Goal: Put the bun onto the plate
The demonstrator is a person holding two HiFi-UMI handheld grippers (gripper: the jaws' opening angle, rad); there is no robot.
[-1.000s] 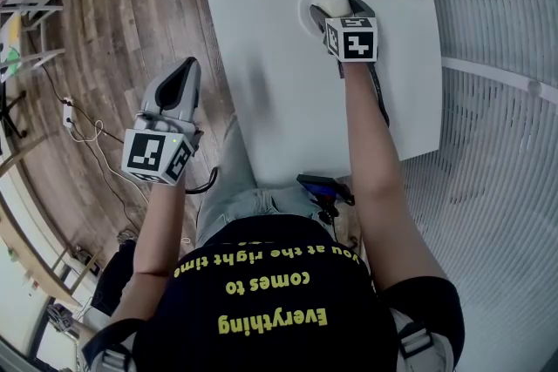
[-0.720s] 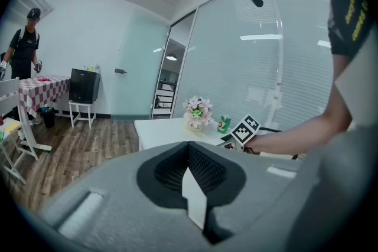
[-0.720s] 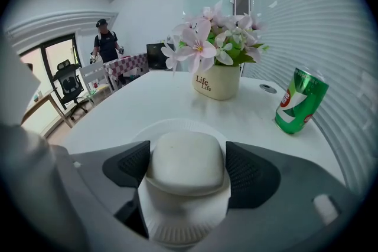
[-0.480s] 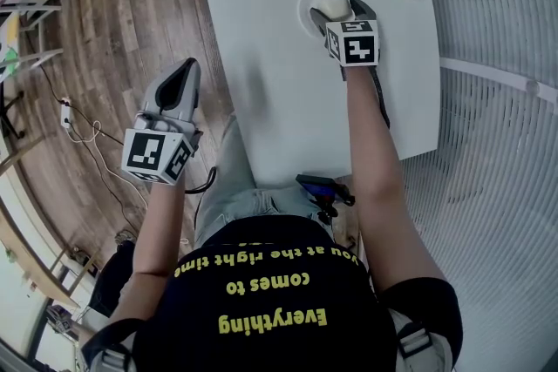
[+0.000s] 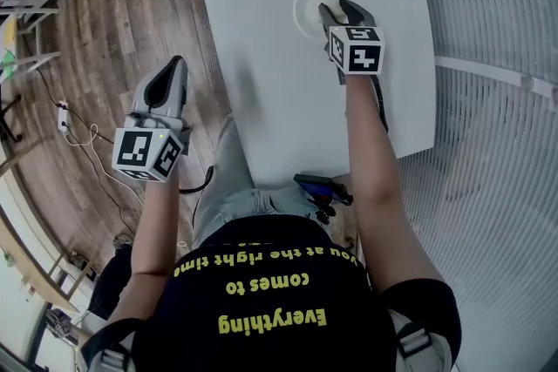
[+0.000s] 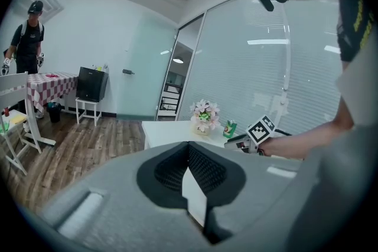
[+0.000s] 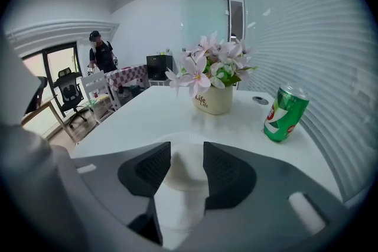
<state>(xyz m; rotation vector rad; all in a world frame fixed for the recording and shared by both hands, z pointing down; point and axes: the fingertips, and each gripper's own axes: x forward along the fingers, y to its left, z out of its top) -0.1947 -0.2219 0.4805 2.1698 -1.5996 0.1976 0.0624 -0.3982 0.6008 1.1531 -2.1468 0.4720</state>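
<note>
Bun: pale and round, clamped between the pads of the right gripper, over the near part of the plate; whether it touches the plate cannot be told.
Right gripper: jaws have just been closing and now press on both sides of the bun; it points downward over the table.
Plate: white, on the white table, near the far end.
Left gripper: jaws together with nothing between them, held off the table's left edge above the wood floor.
Flowers: in a cream pot beyond the plate.
Can: green, upright, right of the pot.
</note>
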